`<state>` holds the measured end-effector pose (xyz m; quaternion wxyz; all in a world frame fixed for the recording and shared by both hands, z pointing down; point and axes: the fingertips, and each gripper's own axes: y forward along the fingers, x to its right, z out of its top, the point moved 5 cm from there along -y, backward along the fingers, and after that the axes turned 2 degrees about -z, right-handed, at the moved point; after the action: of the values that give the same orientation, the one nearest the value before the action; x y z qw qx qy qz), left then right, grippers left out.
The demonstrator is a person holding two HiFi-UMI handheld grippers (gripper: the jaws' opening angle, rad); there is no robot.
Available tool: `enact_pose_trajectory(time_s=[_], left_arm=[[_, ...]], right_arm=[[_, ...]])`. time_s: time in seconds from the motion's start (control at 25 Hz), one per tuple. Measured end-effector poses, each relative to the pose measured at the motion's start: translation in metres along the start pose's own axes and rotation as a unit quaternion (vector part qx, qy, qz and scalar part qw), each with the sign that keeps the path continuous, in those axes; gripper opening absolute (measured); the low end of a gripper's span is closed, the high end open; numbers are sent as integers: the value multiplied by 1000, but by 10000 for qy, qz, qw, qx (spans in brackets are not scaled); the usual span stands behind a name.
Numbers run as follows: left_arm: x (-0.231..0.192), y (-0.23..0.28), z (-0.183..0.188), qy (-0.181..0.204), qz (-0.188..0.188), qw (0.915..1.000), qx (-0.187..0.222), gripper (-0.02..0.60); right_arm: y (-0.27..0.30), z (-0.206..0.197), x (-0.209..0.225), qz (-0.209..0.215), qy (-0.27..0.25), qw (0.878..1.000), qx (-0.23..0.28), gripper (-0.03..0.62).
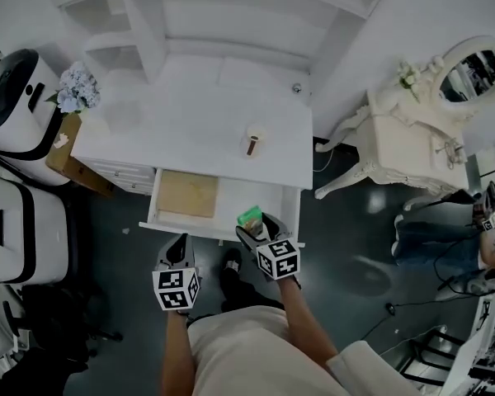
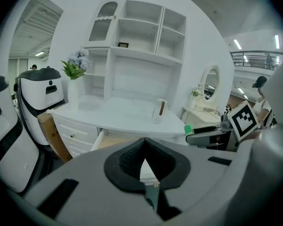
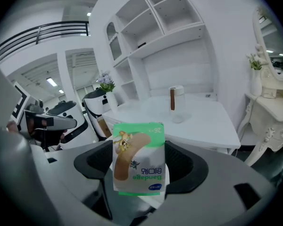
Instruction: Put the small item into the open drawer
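Right gripper is clamped on the bandage packet. The pads pinch its lower half from both sides and the top sticks up clear of them. Left gripper has its pads together at the tips with nothing between them. It hangs just in front of the drawer's front edge, left of the right one.

Packet sits over the right front part of the open drawer, near the front rim. From the head view I can't tell if it's fully inside the rim line.

To do the drop well, I'd say:
- push forward a bit so the packet clears the front rim
- aim for the bare white floor on the right, not the tan board lying in the left part
- go low before letting go; it looks light and flat, so it'll likely flutter or tip if dropped from height
- stay under the desk top overhang
- left gripper isn't needed, keep it out of the way

Packet look: small flat pack, white with green bands at top and bottom. It has a picture of a tan plaster strip with a cartoon on it, and "Bandage" print reads upside down to the gripper camera. No visible crush from the grip.
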<state>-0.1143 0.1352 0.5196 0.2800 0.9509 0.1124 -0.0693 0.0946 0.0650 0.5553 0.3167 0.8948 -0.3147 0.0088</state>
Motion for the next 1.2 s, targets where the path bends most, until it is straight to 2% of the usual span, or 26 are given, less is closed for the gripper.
enact_pose_trajectory(time_s=[0.16,0.52,0.72,0.92,1.2], left_arm=[[1,22,11,21,-89,9999,-74,17],[-6,44,22,130,-153,9997,-118,17],[-8,59,23,109,-260,9995,-163,17],[-9,79,31,371,-591,9973,-208,17],[-22,109,48,809,-1133,9892,-462,17]], right_arm=[[16,6,16,95,-68,9998,-171,362],[53,4,43,562,-1277,9860,-912,362],[62,6,43,712,-1638,9777,-1103,362],[66,4,39,738,-1764,9741,-1207,362],[74,6,38,617,-1523,9781,-1280,362]])
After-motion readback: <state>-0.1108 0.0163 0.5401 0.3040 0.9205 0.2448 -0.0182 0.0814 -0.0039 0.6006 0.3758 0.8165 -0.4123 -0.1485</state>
